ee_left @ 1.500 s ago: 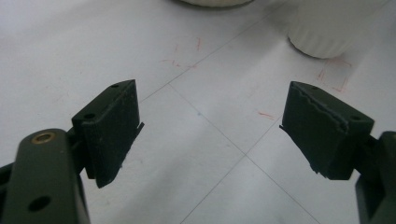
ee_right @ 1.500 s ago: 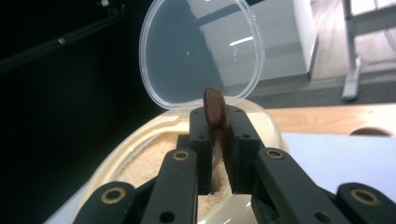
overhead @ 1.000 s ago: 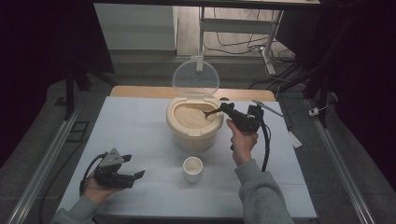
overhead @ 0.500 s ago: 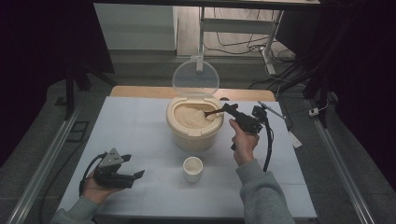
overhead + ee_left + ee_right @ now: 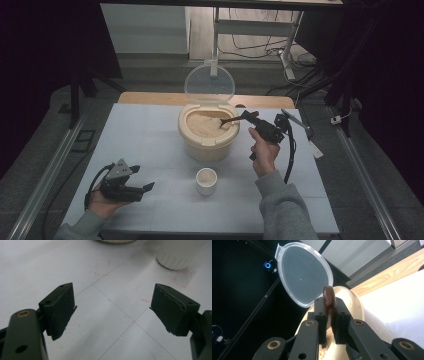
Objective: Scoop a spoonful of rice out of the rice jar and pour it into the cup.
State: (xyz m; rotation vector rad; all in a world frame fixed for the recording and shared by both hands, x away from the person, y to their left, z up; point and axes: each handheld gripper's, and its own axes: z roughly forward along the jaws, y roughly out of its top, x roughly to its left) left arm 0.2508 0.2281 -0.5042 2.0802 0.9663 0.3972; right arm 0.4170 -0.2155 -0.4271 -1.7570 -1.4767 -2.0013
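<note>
Pale tabletop: a brown spoon is clamped by the right tongs over the rice tub (lid up); the left tongs are held wide.

Lab recording bay, not a home. White table carries a drawn grid and red corner marks. Around the table: dark curtains, metal floor rails. Behind the table: loose cables on the floor, a metal stand.

Right tongs clamped shut, left tongs spread wide.
</note>
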